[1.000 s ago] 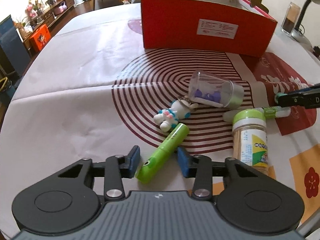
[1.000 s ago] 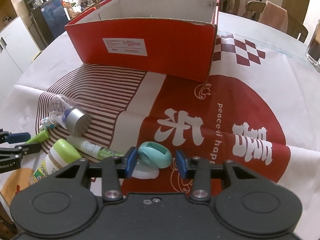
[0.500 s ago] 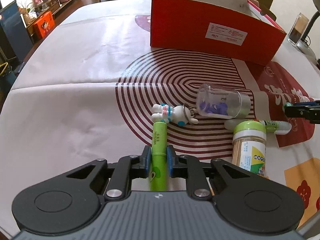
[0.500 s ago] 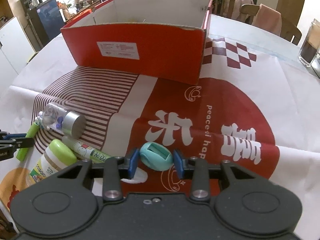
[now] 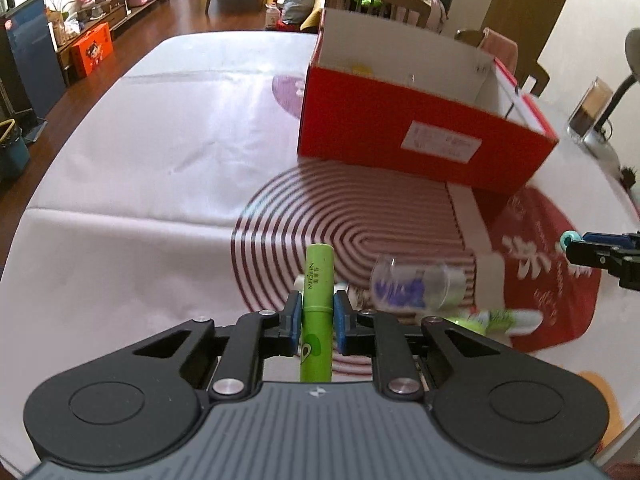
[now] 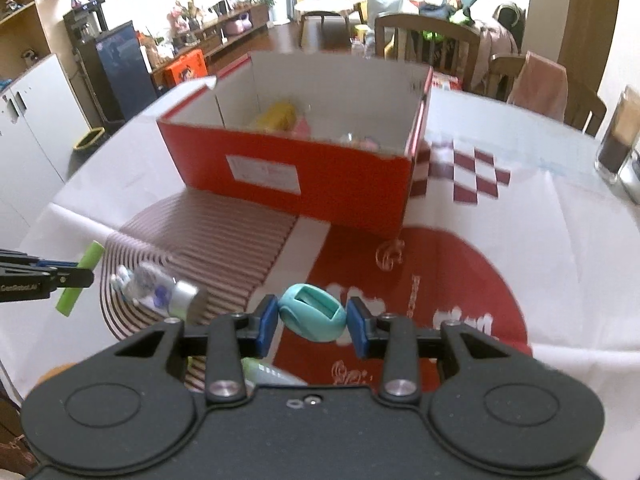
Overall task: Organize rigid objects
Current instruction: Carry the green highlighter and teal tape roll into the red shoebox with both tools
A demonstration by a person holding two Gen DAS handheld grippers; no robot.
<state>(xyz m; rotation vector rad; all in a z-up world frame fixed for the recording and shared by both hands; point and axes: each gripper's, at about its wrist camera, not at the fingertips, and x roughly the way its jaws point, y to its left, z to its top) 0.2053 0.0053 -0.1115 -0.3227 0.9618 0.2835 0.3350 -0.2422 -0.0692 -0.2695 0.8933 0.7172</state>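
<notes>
The worktop point(image 5: 132, 184), under a white cloth printed in red, carries an open red box point(image 6: 304, 178) at its far side; a few small things already lie inside it, too blurred to name. Between the box and the two tools a clear jar point(image 5: 416, 284) with purple contents lies on its side, a light thing that would roll if nudged.

The left hand-held gripper point(image 5: 317, 320) is clamped on a green tube point(image 5: 318, 300), the blue pads pressing its lower half while the capped end points away toward the box. Its jaws have just been closing, and the tube sits between them. It looks stiff, light and smooth, so a grip across the middle of the barrel suits it; held lower it could pivot.

The right hand-held gripper point(image 6: 313, 322) has a teal egg-shaped piece point(image 6: 313, 312) between its pads, gripped across its widest part, clear of the cloth. Being rounded hard plastic, it is likely to squirt out unless the pads sit squarely on its flanks.

Both objects are well short of the box.
</notes>
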